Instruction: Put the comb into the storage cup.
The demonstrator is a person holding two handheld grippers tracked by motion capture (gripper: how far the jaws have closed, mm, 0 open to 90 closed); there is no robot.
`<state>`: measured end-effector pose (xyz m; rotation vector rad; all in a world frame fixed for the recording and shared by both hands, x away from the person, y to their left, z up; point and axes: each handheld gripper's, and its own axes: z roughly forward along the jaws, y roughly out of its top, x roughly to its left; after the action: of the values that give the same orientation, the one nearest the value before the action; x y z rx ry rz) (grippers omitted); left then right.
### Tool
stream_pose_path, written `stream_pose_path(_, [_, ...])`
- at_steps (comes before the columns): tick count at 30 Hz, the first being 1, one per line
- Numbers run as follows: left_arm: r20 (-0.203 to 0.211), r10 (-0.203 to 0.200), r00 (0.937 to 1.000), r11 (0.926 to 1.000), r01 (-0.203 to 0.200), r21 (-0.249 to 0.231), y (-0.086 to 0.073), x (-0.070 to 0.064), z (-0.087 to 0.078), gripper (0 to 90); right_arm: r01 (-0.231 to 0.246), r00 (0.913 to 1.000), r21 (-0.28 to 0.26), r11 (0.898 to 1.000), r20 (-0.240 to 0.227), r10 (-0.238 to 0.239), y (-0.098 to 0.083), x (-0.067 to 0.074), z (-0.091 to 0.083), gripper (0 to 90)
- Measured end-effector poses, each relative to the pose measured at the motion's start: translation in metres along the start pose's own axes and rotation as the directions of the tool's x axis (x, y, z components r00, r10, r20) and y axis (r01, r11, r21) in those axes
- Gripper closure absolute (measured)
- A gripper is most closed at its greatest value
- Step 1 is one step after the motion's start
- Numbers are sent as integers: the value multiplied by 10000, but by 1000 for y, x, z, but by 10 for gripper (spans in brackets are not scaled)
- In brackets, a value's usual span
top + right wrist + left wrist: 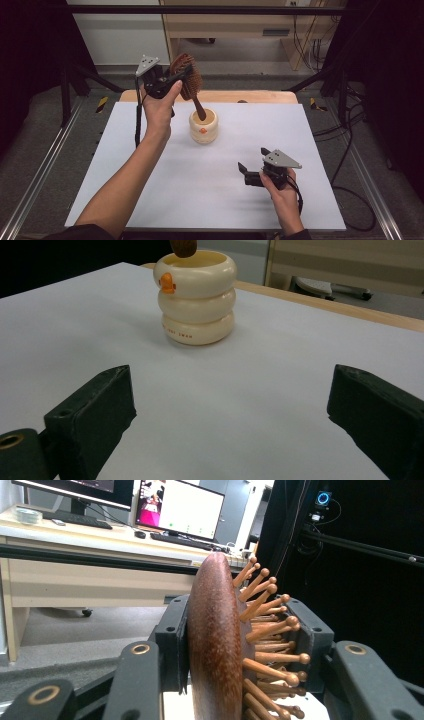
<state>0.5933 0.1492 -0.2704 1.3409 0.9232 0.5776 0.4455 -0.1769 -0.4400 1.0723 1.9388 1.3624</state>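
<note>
High view: the left gripper (176, 79), raised above the far side of the table (150, 150), clamps the head of a wooden hairbrush (186, 76); the brush hangs handle-down, tilted, with the handle tip inside the mouth of a cream ribbed cup (203, 128). The cup stands upright on the white sheet, at about 5 o'clock from the left gripper and 11 o'clock from the right gripper (251, 165), well apart from the latter. The right gripper rests low over the near right part of the sheet, its jaws wide apart with nothing between them, pointing toward 10 o'clock. Left gripper view: the two black jaws press on either side of the brush (220, 645), one pad on the smooth rounded back, the other against the knobbed bristles; a desk with monitors (175, 507) lies beyond at 12 o'clock. Right gripper view: the jaws stand wide, bare white sheet between them; the cup (196, 295) sits at 12 o'clock, an orange mark on its upper ring, and the brush handle tip (183, 247) dips into its rim. The cup touches neither gripper.
</note>
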Motion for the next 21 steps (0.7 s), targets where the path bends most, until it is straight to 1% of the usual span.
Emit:
stream_pose_path(4, [20,26,10000,9999,-26,109,-3,-1,4,509,-10,10000,-42,10000,29,10,0,0,1,55])
stream_pose_path(8, [-47,-7,10000,10000,7,79,-6,0,8,508,-48,10000,-39,10000,12,48,0,1,1,55])
stream_pose_path(10, [10,37,10000,9999,-37,124,-8,0,10,508,-74,10000,-46,10000,1,74,-1,0,1,55])
stream_pose_path(12, [105,196,9998,9996,-198,199,-11,0,11,508,-122,9999,-42,9999,-10,122,-1,0,1,55])
stream_pose_path(14, [76,299,9995,9991,-302,296,-13,-1,13,508,-126,9999,-37,9999,-18,126,-1,0,2,55])
stream_pose_path(16, [75,206,9998,9992,-209,331,-15,0,15,507,-133,9999,-27,9999,-30,133,-1,0,2,55])
stream_pose_path(21, [27,141,9999,9991,-142,408,-21,0,21,507,-153,9999,-25,9999,-54,153,-1,-1,2,55])
